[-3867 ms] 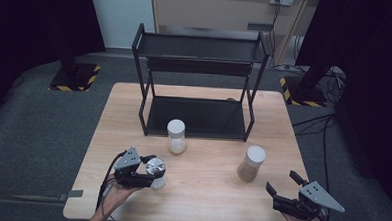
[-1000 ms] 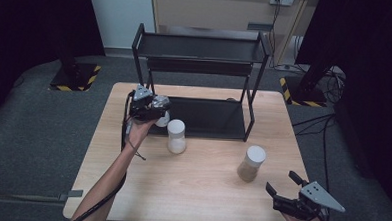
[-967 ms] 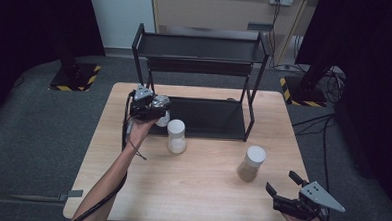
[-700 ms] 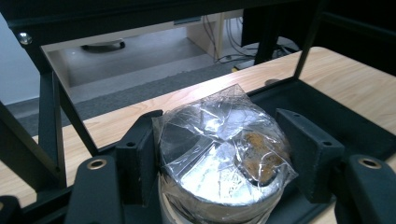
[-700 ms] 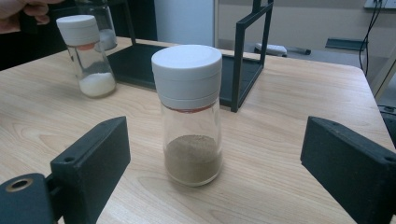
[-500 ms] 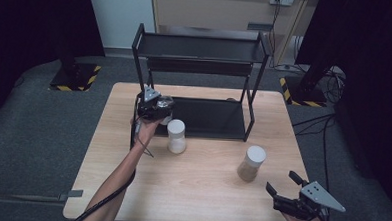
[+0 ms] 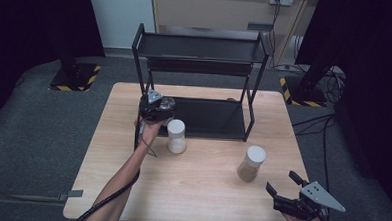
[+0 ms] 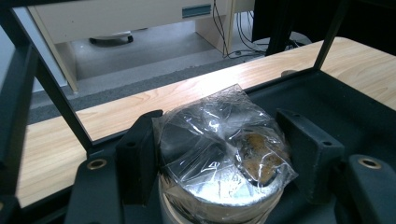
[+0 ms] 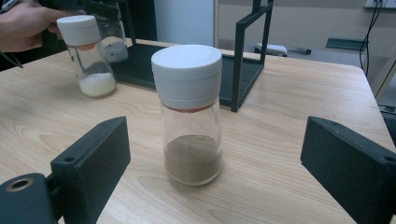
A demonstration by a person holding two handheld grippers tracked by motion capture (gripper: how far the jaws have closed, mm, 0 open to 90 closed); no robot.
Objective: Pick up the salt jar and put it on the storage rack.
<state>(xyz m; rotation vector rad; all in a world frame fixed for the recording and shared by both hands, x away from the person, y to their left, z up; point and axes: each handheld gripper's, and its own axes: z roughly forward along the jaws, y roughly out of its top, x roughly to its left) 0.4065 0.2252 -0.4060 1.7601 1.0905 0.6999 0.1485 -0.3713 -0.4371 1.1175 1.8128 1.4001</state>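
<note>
No words or labels can be read on any of the things here.

There are three jars. One is a small jar with a shiny lid under clear plastic wrap point(image 8: 219, 154). The left gripper point(image 7: 156, 109) holds it. Its black fingers point(image 8: 137, 158) pinch the jar from both sides, and they touch the glass. The jar is held just above the black bottom tray of the rack point(image 7: 208, 118), at the tray's left end. From above, the jar point(image 7: 166, 105) shows at the tip of the gripper, beside the rack's left front post.

The second is a glass jar with a white cap and white powder point(image 7: 176, 136) at the bottom. It stands upright on the wooden bench point(image 7: 201, 176), just in front of the rack and right beside the person's left hand point(image 7: 148, 131).

The third is a glass jar with a white cap and brown powder point(image 9: 190, 116). It stands upright on the bench too, farther to the right, near the right gripper point(image 7: 286, 187). The right gripper's two fingers point(image 9: 91, 163) are spread wide. The brown powder jar stands between them in the right gripper view, but farther off, and they do not touch it.

There is one rack. It is black and has two shelves, one up high and one down low.

There are two grippers, one in each hand.
</note>
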